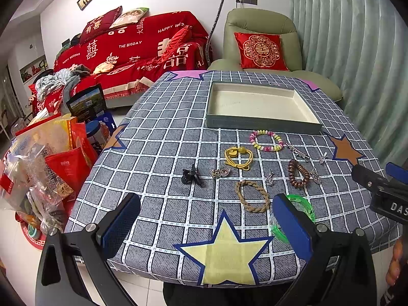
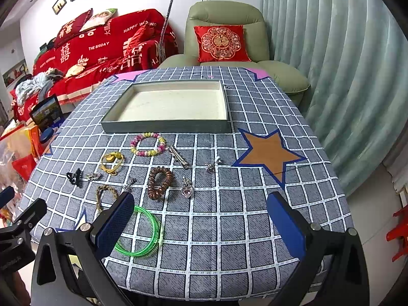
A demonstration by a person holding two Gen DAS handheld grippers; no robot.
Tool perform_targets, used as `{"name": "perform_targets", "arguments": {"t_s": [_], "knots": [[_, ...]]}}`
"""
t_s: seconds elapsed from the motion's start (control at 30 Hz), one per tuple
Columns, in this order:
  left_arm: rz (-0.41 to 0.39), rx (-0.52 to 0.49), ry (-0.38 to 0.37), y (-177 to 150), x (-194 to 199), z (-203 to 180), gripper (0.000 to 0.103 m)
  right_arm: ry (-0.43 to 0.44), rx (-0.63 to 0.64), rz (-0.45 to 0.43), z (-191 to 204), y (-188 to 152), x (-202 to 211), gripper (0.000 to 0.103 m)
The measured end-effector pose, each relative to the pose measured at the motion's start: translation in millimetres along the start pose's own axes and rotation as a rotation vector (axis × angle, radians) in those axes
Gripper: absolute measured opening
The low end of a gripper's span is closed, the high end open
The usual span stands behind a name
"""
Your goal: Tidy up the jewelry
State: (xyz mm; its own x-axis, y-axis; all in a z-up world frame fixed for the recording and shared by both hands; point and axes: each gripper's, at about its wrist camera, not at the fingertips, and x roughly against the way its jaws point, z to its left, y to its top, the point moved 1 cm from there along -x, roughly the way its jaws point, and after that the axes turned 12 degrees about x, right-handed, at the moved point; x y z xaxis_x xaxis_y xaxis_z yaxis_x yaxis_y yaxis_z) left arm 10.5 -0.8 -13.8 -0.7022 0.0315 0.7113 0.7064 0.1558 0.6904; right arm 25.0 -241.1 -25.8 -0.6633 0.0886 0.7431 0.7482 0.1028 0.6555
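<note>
An empty grey tray with a cream inside (image 1: 260, 121) (image 2: 165, 125) lies at the far side of the table. In front of it, jewelry is scattered: a pastel bead bracelet (image 1: 266, 140) (image 2: 148, 144), a yellow cord piece (image 1: 238, 156) (image 2: 112, 163), a black hair claw (image 1: 191, 174) (image 2: 74, 176), a brown coil tie (image 1: 298, 173) (image 2: 159, 181), a braided tan bracelet (image 1: 252, 195) (image 2: 104, 195), a green bangle (image 1: 303, 204) (image 2: 145, 232) and small silver pieces. My left gripper (image 1: 206, 225) hangs open over the near edge. My right gripper (image 2: 201, 225) is open too, nothing between its fingers.
The table wears a grey checked cloth with stars (image 1: 224, 252) (image 2: 270, 155). Bags and boxes (image 1: 51, 153) crowd the floor at left. A red-covered sofa (image 1: 132, 48) and a green armchair (image 2: 227, 38) stand behind; a curtain (image 2: 331, 76) hangs at right.
</note>
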Motion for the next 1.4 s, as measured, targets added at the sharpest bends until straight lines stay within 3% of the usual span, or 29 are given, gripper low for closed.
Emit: {"name": "perform_targets", "arguments": {"t_s": [0.1, 0.27, 0.37, 0.47, 0.9, 1.4], "knots": [[0.008, -0.004, -0.001, -0.6, -6.4, 0.4, 0.103, -0.003, 0.002, 0.016, -4.7, 4.3, -11.8, 0.103], [0.036, 0.006, 0.013, 2.0, -21.7, 2.4, 0.103, -0.111, -0.030, 0.104, -56.4, 12.7, -87.1, 0.103], [0.050, 0.005, 0.030, 4.4, -30.9, 2.7, 0.103, -0.102, -0.068, 0.167, -86.6, 11.9, -130.4, 0.103], [0.069, 0.006, 0.035, 7.5, -42.8, 0.8, 0.103, -0.082, -0.109, 0.170, -102.2, 13.2, -150.4, 0.103], [0.094, -0.032, 0.010, 15.0, -62.8, -25.5, 0.103, -0.091, -0.117, 0.130, -101.4, 13.1, -161.7, 0.103], [0.094, -0.015, 0.030, 19.8, -67.5, -24.9, 0.103, -0.094, -0.114, 0.128, -104.4, 12.1, -162.3, 0.103]]}}
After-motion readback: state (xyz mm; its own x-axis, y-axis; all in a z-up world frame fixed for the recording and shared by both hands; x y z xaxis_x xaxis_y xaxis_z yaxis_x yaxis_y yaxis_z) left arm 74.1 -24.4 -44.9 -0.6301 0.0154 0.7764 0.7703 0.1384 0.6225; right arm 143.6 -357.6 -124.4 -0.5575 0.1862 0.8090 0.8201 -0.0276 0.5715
